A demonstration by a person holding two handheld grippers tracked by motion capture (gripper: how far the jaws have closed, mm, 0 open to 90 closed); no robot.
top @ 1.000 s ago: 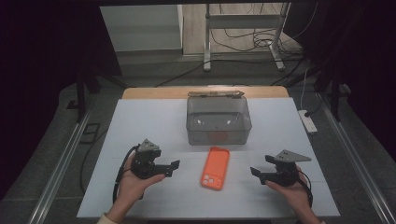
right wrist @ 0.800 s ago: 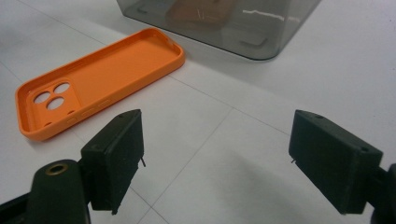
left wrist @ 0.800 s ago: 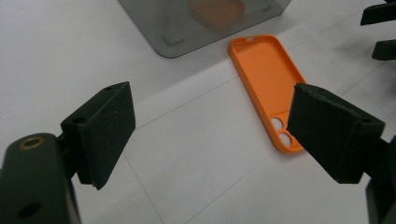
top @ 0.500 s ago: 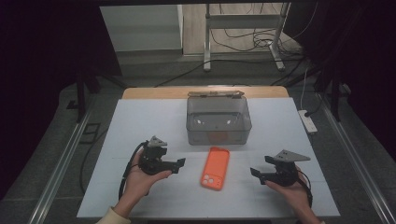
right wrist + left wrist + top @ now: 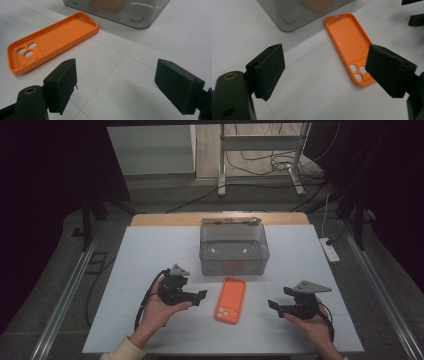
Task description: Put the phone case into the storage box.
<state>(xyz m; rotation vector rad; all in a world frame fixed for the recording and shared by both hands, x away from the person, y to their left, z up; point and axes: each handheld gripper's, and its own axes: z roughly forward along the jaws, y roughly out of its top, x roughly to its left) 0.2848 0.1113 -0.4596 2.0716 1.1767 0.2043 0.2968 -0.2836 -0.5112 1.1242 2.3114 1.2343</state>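
An orange phone case (image 5: 231, 300) lies open side up on the white table (image 5: 140, 260), its camera holes toward the person. In the left gripper view the case (image 5: 349, 45) sits just beyond and right of my open left gripper (image 5: 324, 72). That left gripper (image 5: 200, 296) hovers a short way left of the case. My right gripper (image 5: 272, 305) stands open to the case's right, apart from it. The right gripper view has the case (image 5: 52, 40) at upper left, ahead of the open right gripper (image 5: 115, 82).
A smoky clear plastic box (image 5: 233, 247) stands behind the case at mid table; its corner (image 5: 294, 15) and its wall (image 5: 130, 12) appear in both gripper views. A wooden strip (image 5: 215, 219) edges the far side. A power strip (image 5: 330, 251) lies at the right edge.
My left gripper has moved right, closer to the phone case. The right gripper and the case have stayed in place.
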